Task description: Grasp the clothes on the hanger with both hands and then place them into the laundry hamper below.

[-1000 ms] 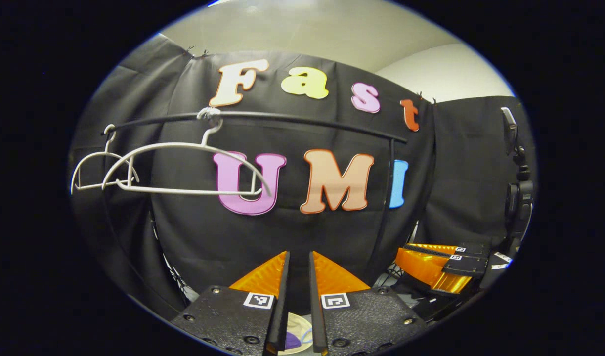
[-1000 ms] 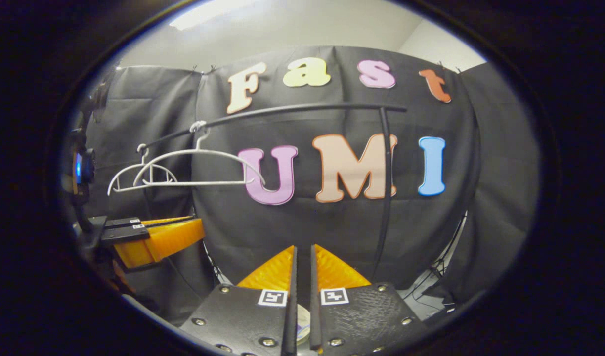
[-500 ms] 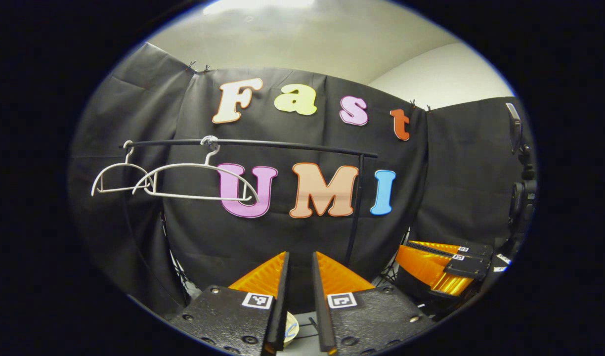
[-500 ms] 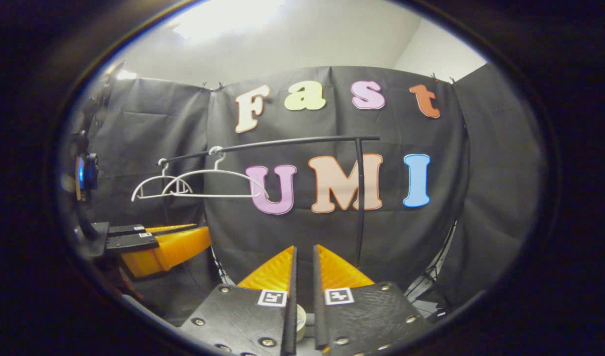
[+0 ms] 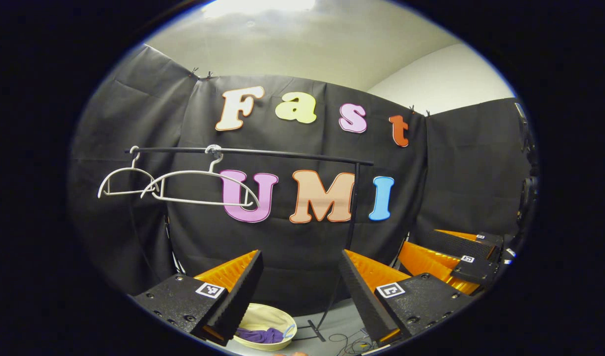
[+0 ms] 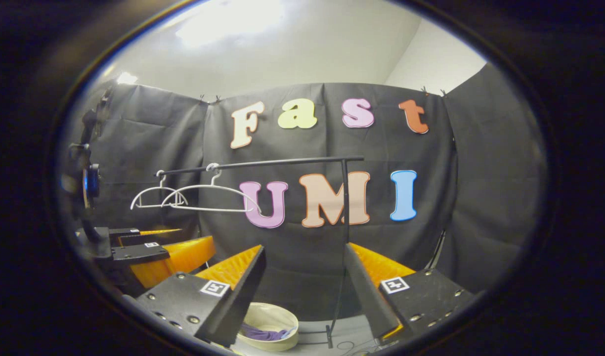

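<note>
Both tongs, the left gripper (image 5: 299,277) and the right gripper (image 6: 305,274), were spread wide and held nothing. One purple garment (image 5: 260,336) lay in the single round cream laundry hamper (image 5: 268,316) below one black rail (image 5: 282,154). Two white wire hangers (image 5: 198,188) hung bare, so the task looked finished.

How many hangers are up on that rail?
2, both bare. The small hanger hangs at the left end of the rail. The big hanger hangs just right of it, overlapping it. No others show along the rail.
</note>
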Action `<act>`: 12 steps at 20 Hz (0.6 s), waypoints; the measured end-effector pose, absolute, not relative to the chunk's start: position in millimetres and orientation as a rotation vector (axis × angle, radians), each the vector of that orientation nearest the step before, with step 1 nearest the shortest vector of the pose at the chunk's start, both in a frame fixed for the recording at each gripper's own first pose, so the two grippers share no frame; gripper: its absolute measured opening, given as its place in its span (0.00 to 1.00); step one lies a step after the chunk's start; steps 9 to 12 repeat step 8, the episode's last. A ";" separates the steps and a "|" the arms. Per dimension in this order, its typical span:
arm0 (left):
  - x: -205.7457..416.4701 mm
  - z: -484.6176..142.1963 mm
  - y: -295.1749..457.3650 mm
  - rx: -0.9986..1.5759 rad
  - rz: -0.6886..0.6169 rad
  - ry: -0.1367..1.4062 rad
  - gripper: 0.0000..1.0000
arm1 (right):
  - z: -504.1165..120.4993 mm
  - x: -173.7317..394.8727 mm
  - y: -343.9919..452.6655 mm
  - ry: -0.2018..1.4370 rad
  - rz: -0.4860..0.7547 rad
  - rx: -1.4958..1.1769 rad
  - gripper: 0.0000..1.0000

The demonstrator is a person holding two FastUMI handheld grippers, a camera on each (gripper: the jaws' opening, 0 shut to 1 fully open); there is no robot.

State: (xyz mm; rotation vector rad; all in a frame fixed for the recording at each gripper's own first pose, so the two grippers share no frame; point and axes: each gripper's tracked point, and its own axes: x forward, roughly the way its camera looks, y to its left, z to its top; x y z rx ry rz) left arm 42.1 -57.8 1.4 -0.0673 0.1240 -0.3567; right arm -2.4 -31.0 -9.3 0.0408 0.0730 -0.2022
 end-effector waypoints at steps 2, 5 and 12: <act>44.5 2.0 -55.8 -0.069 -0.348 0.123 0.92 | -9.0 -4.0 -36.9 0.071 -0.216 0.044 0.97; 42.5 -3.6 -52.4 -0.066 -0.342 0.116 0.92 | -6.9 -8.5 -50.0 0.060 -0.235 0.046 0.97; 44.2 -6.3 -60.3 -0.051 -0.342 0.109 0.92 | -7.1 -12.2 -65.5 0.057 -0.257 0.039 0.94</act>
